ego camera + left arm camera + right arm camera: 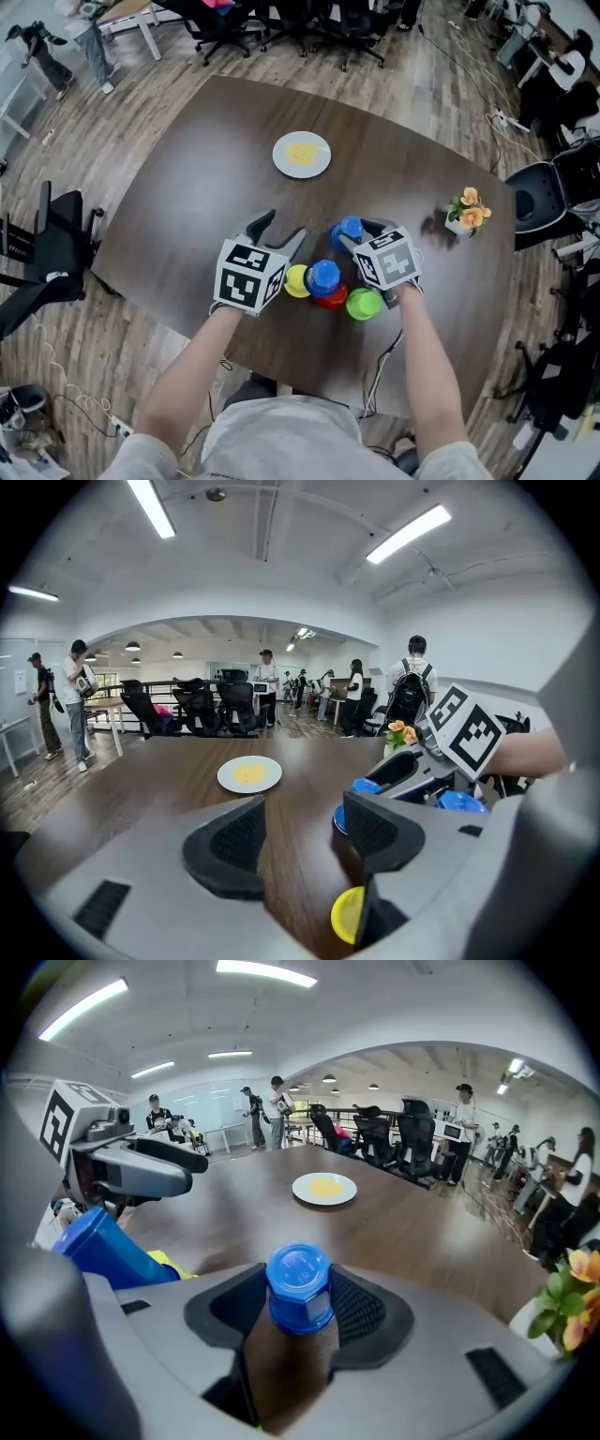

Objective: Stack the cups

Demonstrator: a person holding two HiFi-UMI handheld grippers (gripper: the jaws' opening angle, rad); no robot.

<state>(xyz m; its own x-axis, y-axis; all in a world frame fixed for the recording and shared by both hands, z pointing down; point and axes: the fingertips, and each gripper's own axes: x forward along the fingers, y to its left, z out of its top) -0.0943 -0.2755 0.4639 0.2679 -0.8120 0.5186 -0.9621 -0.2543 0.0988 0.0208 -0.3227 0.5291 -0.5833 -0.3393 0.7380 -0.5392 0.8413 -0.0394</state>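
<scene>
The table (187,206) fills the middle of the head view. Its left edge slants down past a black chair (47,244) on the wood floor. Its near edge runs just below the cups, and its right edge passes close behind a pot of orange flowers (466,214). Bare brown top stretches from the left corner up to a white plate (302,155) with a yellow patch, in the upper middle, well apart from the cups. Office chairs (281,28) stand beyond the far edge.

The cups sit bunched in the lower middle of the frame, near the near edge. From left to right they are a yellow cup (296,280), then a second blue cup (323,276) overlapping a red cup (330,298). I cannot tell whether that one sits on the red one. A green cup (364,304) comes next, at the lower right of the bunch. Just above them stands the blue cup (345,228), upside down on the table, with a six-sided base on top.

My left gripper (284,228) hangs over the table at the left of the bunch. Its jaws are wide apart with only tabletop between them, and the yellow cup is just beside its right jaw. My right gripper (298,1312) is set around the blue cup (299,1283), with a pad against each side of it.
</scene>
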